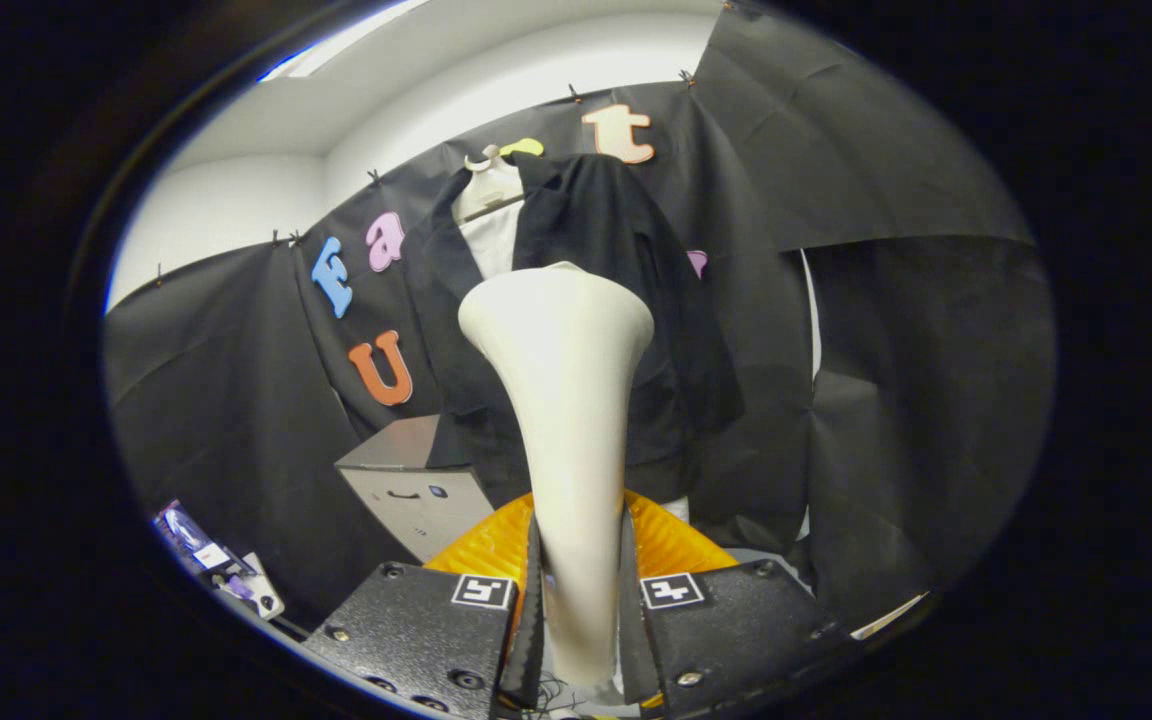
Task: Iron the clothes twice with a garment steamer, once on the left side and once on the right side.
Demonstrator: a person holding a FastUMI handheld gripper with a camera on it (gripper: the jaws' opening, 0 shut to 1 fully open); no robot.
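Observation:
A cream garment steamer (566,400) stands up between my fingers, its handle narrow below and its head flaring wide at the top. My gripper (578,590) is shut on the steamer's handle, one finger pressing each side. Beyond the steamer's head hangs a black jacket (626,300) on a white mannequin torso (491,215), open at the front. The steamer's head sits in front of the jacket's middle; I cannot tell whether it touches the cloth.
A grey box (411,480) stands to the left under the jacket. An orange ribbed base (671,545) lies just ahead of my fingers. Small cards and packets (216,560) lie low at the left. A white pole (811,320) runs down the wall at right.

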